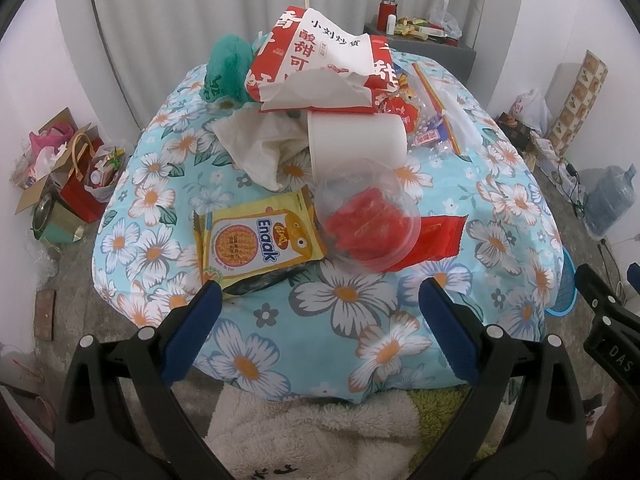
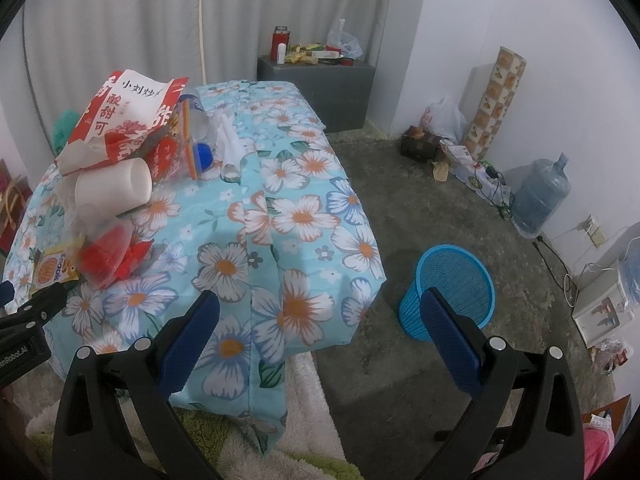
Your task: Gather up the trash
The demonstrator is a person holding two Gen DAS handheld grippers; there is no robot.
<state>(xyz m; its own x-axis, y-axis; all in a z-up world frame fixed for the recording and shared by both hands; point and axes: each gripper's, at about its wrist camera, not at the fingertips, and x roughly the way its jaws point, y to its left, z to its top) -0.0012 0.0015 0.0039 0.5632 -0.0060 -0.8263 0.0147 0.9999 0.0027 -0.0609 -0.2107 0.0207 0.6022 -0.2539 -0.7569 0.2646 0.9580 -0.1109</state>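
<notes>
A heap of trash lies on the floral tablecloth (image 1: 348,320). It holds a yellow Enaak packet (image 1: 256,238), a clear plastic lid (image 1: 368,220) over a red wrapper (image 1: 436,240), a white paper cup (image 1: 356,140) on its side, crumpled tissue (image 1: 264,148), a red-and-white paper bag (image 1: 320,60) and a green bag (image 1: 228,68). My left gripper (image 1: 320,308) hangs open just short of the packet and lid, with nothing in it. My right gripper (image 2: 320,312) is open over the table's right corner, empty. A blue mesh bin (image 2: 450,288) stands on the floor beside the table.
A grey box (image 2: 320,88) with bottles sits behind the table. A water jug (image 2: 540,196), a patterned roll (image 2: 496,100) and bags line the right wall. Gift bags and boxes (image 1: 68,176) crowd the left floor. A fluffy white rug (image 1: 312,436) lies below.
</notes>
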